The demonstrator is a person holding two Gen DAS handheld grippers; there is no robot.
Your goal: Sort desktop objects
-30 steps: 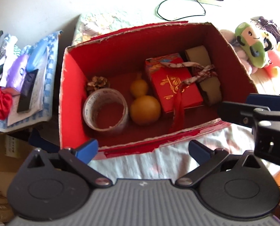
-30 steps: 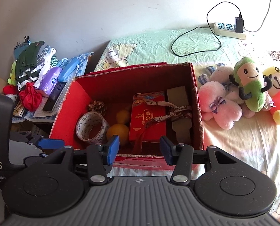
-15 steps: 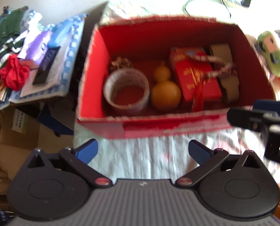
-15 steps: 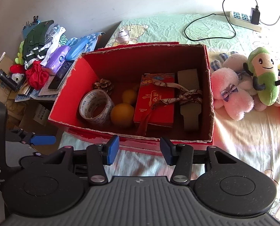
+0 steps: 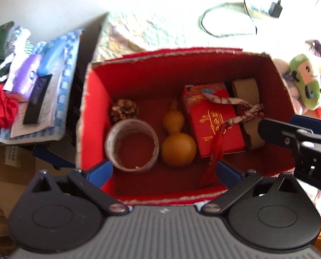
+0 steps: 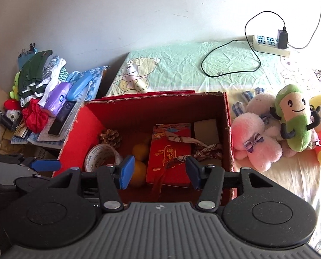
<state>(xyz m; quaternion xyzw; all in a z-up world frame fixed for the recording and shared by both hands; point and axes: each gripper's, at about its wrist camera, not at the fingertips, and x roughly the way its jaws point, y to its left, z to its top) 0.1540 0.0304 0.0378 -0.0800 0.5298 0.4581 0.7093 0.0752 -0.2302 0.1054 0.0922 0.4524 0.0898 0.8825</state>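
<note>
A red cardboard box (image 5: 91,116) (image 6: 228,129) stands open on the bed. Inside lie a tape roll (image 5: 132,145) (image 6: 100,158), a pine cone (image 5: 123,109) (image 6: 110,137), a yellow gourd (image 5: 176,142) (image 6: 139,151), a red gift box with a ribbon (image 5: 214,125) (image 6: 170,153) and a brown cardboard piece (image 5: 247,99) (image 6: 205,129). My left gripper (image 5: 163,173) is open and empty over the box's near wall. My right gripper (image 6: 159,171) is open and empty above the box's near side; its fingers (image 5: 290,132) also show at the right of the left wrist view.
Plush toys (image 6: 290,127) (image 5: 307,82) lie right of the box. A pile of clothes, a tissue pack and papers (image 6: 52,99) (image 5: 28,90) sits on the left. A power strip with a charger and cable (image 6: 268,42) (image 5: 275,8) lies at the back.
Both grippers moved forward and down toward the box, which now fills more of both views. Both stay open and empty.
</note>
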